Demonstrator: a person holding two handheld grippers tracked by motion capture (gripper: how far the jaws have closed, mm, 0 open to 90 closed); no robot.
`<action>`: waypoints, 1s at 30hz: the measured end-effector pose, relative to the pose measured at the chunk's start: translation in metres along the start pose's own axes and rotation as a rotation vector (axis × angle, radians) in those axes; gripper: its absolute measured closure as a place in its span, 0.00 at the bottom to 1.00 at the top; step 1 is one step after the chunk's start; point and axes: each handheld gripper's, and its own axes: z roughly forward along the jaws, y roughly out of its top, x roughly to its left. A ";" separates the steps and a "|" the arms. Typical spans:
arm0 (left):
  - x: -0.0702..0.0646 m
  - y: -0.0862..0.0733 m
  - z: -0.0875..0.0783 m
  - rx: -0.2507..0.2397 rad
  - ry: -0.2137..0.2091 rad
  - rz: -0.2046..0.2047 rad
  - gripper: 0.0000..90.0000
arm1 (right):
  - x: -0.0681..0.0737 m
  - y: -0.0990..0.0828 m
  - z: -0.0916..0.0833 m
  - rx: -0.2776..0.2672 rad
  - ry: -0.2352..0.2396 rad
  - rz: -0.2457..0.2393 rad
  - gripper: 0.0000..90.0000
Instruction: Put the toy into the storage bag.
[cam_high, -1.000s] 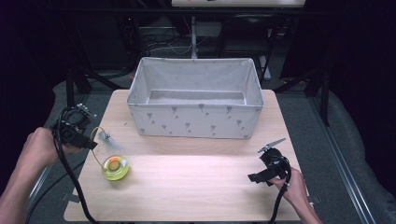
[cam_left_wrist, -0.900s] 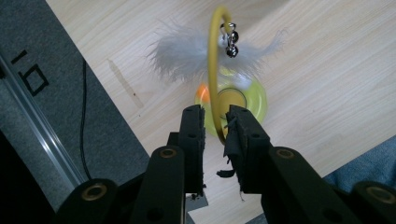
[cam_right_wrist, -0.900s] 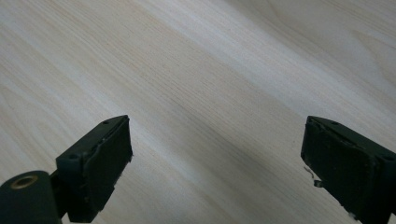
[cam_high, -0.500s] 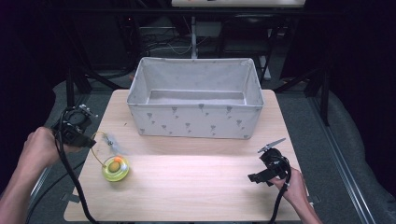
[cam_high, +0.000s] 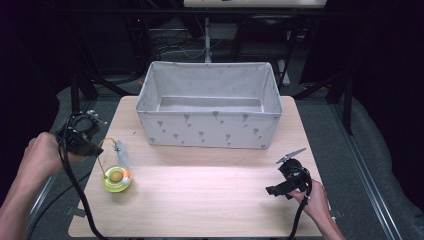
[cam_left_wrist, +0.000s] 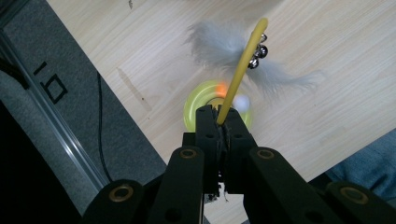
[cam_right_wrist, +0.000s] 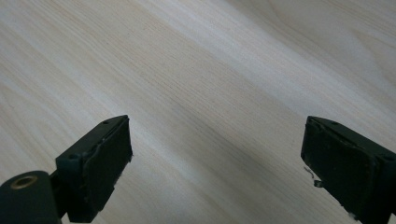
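A cat toy with a yellow-green round base (cam_high: 116, 180) holding an orange and a white ball stands on the table's left side. A thin yellow stem (cam_left_wrist: 240, 70) arches up from it, ending in a grey feather (cam_left_wrist: 210, 42) and small bells (cam_left_wrist: 259, 51). My left gripper (cam_high: 97, 150) is shut on the stem above the base (cam_left_wrist: 194, 105), jaws (cam_left_wrist: 219, 119) pressed together around it. My right gripper (cam_high: 272, 190) rests low over bare wood at the front right, jaws (cam_right_wrist: 215, 172) wide open with nothing between them.
A grey fabric bin (cam_high: 207, 127) with a small printed pattern stands open at the back middle of the wooden table (cam_high: 210, 200). Dark floor and a metal rail (cam_left_wrist: 51, 130) lie past the table's left edge.
The left hand has drawn slightly leftward, and the toy's base has shifted a little left with it. The right hand has stayed still.
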 end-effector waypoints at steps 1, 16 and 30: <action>0.000 0.000 -0.001 0.001 0.006 0.004 0.98 | 0.000 0.000 0.000 0.000 0.000 0.000 0.09; 0.000 0.008 -0.016 -0.002 0.016 0.026 0.98 | 0.000 0.000 0.000 -0.008 0.005 0.008 0.09; -0.001 0.020 -0.028 0.011 0.032 0.052 0.98 | 0.000 0.000 0.000 -0.004 0.008 0.006 0.09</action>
